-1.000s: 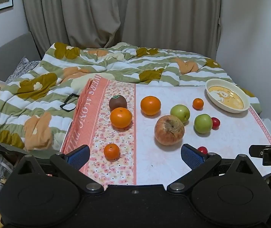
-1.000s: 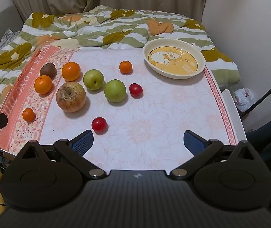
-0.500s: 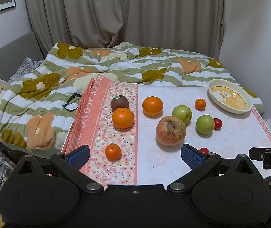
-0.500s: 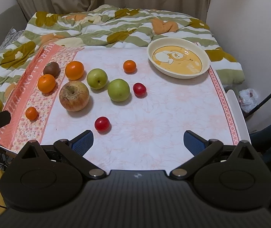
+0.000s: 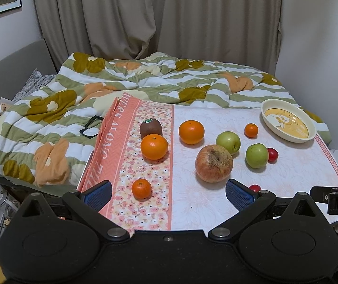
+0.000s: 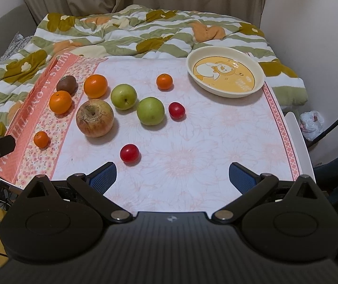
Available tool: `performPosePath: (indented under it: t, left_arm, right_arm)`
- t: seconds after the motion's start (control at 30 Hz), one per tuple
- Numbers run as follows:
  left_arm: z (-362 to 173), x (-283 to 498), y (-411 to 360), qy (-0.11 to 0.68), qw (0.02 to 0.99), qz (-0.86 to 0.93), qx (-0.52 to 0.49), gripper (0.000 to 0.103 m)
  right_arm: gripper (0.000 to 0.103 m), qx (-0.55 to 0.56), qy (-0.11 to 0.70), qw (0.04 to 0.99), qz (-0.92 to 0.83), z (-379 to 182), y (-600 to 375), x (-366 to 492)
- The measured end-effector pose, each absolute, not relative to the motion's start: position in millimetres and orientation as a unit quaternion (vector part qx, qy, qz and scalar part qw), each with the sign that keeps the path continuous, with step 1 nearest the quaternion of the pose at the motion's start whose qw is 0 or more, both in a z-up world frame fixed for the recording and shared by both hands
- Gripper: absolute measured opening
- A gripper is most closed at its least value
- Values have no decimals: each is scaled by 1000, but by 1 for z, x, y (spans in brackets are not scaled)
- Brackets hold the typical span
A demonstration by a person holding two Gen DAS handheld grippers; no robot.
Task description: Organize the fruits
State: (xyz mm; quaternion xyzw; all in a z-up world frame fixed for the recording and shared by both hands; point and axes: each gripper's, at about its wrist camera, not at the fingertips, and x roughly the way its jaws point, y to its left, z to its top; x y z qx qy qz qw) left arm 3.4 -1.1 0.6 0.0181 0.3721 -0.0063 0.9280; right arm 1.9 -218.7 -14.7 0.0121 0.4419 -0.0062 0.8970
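Bedside table (image 6: 216, 142), fruit loose, dish (image 6: 225, 74) bare: both our grippers (image 5: 167, 190) (image 6: 172, 174) spread wide, holding nothing; we would take the near red fruit (image 6: 129, 153) first, squeezing gently.

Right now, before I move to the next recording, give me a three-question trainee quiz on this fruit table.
1. True or false: the bowl already holds fruit.
2. Multiple choice: which fruit lies closest to the right gripper? A) the kiwi B) the near red cherry tomato C) the big apple
3. How many green apples lie on the table, and are the left gripper and the right one open or shut?

Key: 1. False, it is empty. 2. B. 3. Two, one and another; both grippers are open and hold nothing.
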Motion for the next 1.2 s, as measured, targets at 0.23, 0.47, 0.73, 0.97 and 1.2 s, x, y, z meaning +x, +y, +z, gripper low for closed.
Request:
performPosePath:
  t: [0.23,0.47,0.73,0.97,1.2]
  left_arm:
    - [1,4,-2,372,928,-6,18,103]
    - [0,3,-4,372,928,-3,21,103]
    - [1,3,-5,372,928,-3,22,103]
    - [1,3,-4,373,928,-2,21,103]
    - [1,3,-3,372,928,-2,21,103]
  right_arm:
    - [103,13,442,897,-6,-15,-219,1]
    - [103,14,442,897,-6,-15,-219,0]
    - [103,16,442,897,-6,-15,-219,-1]
    - [103,16,442,897,-4,-14,-219,-2]
    - [103,17,442,897,-4,-14,-218,-3]
